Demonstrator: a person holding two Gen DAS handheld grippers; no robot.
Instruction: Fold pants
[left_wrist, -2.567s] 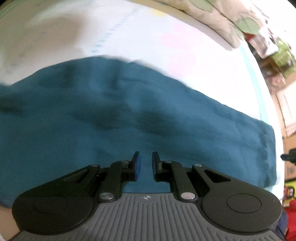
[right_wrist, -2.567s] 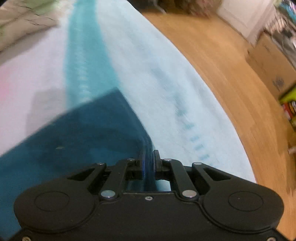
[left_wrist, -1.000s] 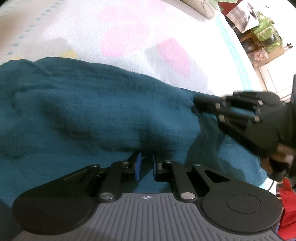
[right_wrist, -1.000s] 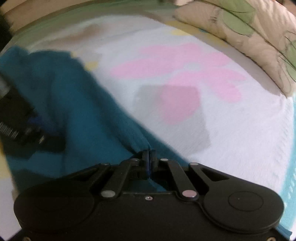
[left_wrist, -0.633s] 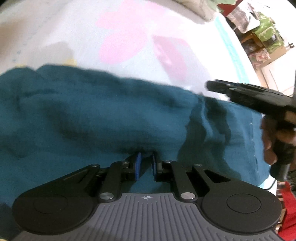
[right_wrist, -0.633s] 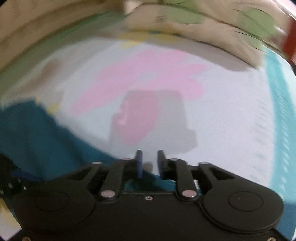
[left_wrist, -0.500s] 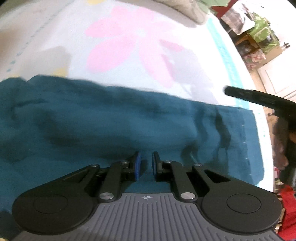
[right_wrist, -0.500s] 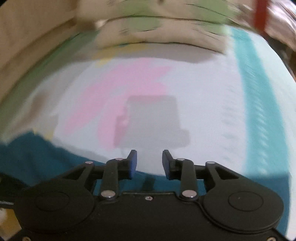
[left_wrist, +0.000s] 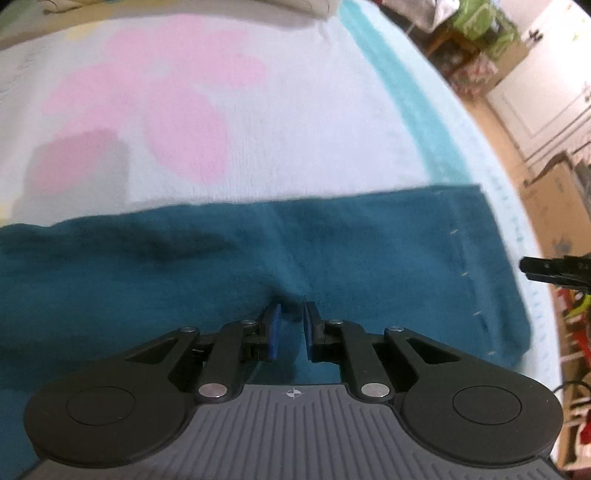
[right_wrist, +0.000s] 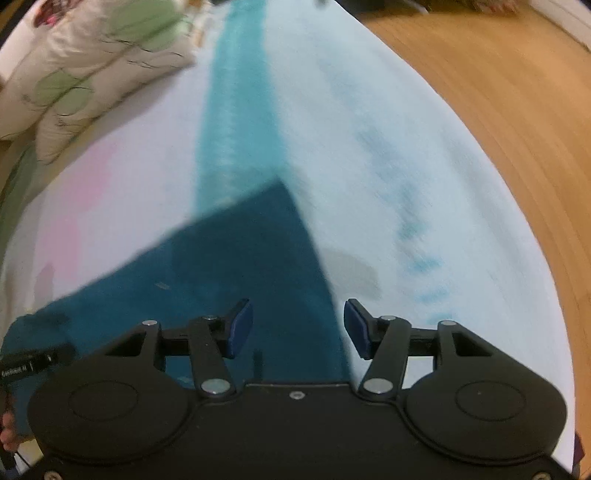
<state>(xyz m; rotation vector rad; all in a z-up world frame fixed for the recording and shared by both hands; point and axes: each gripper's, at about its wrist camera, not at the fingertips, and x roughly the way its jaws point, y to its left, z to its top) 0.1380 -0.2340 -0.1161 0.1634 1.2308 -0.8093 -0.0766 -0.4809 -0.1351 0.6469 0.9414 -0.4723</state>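
— Left gripper (left_wrist: 290, 325) first: what do you have on your feed?

— Its blue pads (left_wrist: 274, 330) stand close together with a small pucker of teal cloth pinched up between them, so I read it as clenched on the pants (left_wrist: 332, 266). The fabric looks soft and fleecy, deep teal, lying in a long flat band across the bed, with shallow wrinkles on my left side and a straight stitched hem at the right end.

— And the right gripper (right_wrist: 297, 328)?

— Released. Its jaws are opening wide; the pads (right_wrist: 238, 328) touch nothing. Below them I see the square corner of the pants and its straight edge running down between the fingers, but the cloth lies flat on the bed, not gripped.

— What are the pants lying on?

— A pale bedspread (left_wrist: 295, 122), lightly textured, printed with big rounded pink petals and a turquoise stripe (right_wrist: 236, 110) along its edge. The corner of the pants overlaps that stripe.

— Anything else around?

— A cream pillow (right_wrist: 85, 77) with green leaf shapes at the head of the bed, and a wooden floor (right_wrist: 517, 110) beside it. Cardboard boxes (left_wrist: 561, 199) stand at the far side of the room; I can't tell what is in them.
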